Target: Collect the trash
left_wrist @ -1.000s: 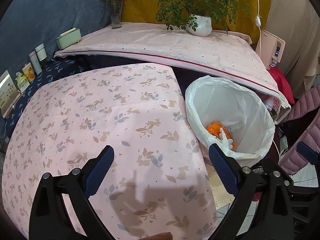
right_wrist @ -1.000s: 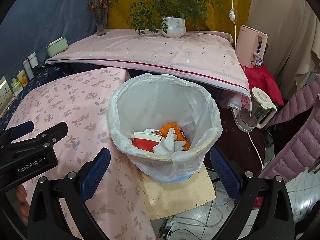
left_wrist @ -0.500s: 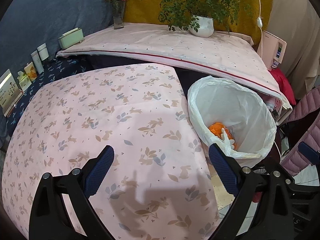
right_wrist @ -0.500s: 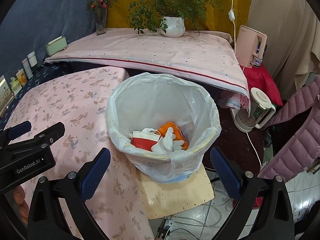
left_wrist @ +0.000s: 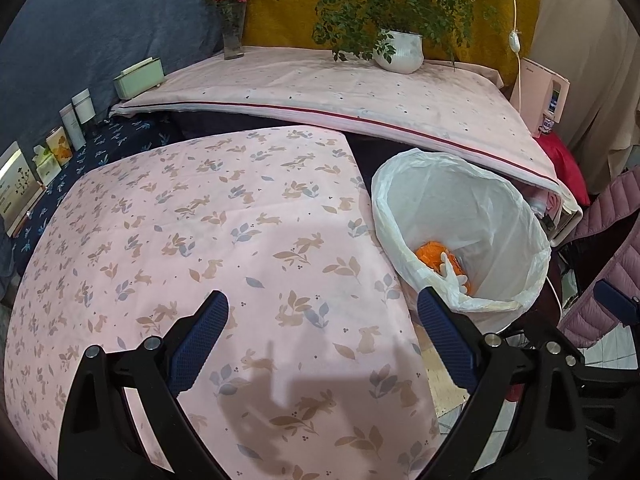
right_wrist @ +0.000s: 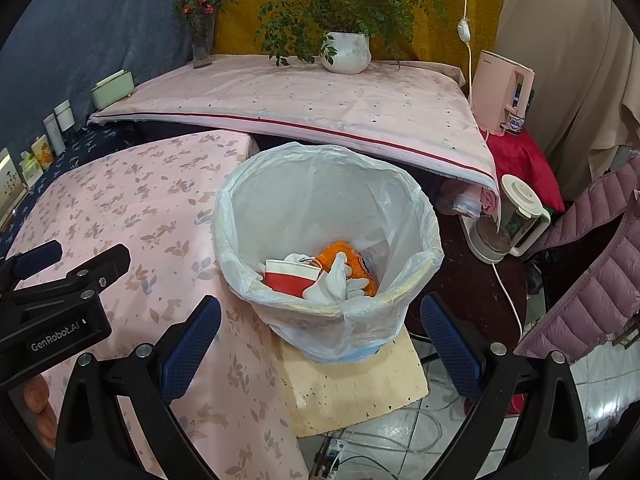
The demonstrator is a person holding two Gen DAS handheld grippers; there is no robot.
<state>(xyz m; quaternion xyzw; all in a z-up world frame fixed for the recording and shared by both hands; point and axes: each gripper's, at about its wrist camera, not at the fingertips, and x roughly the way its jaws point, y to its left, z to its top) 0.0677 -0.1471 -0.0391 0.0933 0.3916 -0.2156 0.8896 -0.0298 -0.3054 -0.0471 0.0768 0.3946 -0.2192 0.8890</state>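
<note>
- Presently, both grippers are empty and spread wide. The left gripper (left_wrist: 322, 336) hangs over the table (left_wrist: 168, 240); the right gripper (right_wrist: 320, 332) hangs over the near rim of the bin (right_wrist: 236, 248). Neither pair of fingers touches anything.
- The bin stands just beside the table's edge, at 3 o'clock from the left gripper, raised on a pale slab (right_wrist: 360, 384). Judgement: the height and closeness let trash be carried off the cloth and dropped in with a short move.
- A white liner (right_wrist: 408, 200) is folded over the bin's rim, which holds the bag open to receive items.
- Trash lies at the bottom of the bin: a red cup (right_wrist: 290, 280) at 9 o'clock, a white glove (right_wrist: 340, 284) at centre, an orange wrapper (right_wrist: 340, 252) behind it at 12 o'clock.
- The part of the table seen from the left wrist bears no loose trash; the near edge is hidden by the fingers.
- Judgement: collection looks complete or nearly so. The wide, idle stance of both grippers suits a check of the cloth rather than a pick.
- A plant (right_wrist: 346, 56), vase (right_wrist: 202, 48) and kettle (right_wrist: 516, 216) stand well apart from the bin and do not appear to be trash.
</note>
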